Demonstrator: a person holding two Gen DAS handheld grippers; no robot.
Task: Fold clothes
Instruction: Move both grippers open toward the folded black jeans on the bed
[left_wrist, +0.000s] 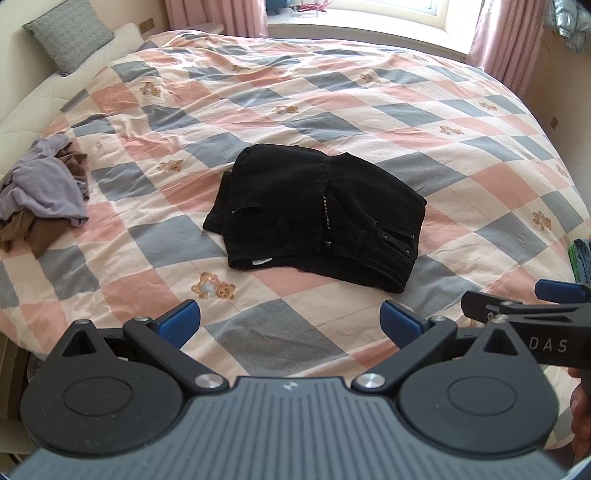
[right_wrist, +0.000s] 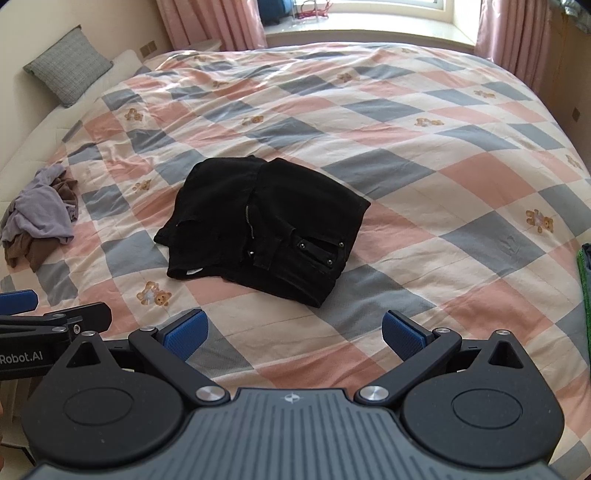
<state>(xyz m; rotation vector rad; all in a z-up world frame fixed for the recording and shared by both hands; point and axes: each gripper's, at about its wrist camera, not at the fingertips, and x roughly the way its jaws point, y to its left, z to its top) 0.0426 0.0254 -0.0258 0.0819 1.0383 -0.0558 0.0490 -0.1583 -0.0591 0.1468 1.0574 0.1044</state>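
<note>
Both claws, left claw (left_wrist: 290, 321) and right claw (right_wrist: 293, 330), gape wide, empty.

Left gripper (left_wrist: 290, 319) and right gripper (right_wrist: 294, 329): matte black linkage arms are pivoted on silver round-headed screws and tipped with blue ribbed pads (right_wrist: 402, 334). Two black discs are set either side of a grey grooved housing (right_wrist: 291, 432) stamped with a small four-pointed emblem. White lettering "DAS" and "Robot.AI" is printed along the black side bars.
</note>
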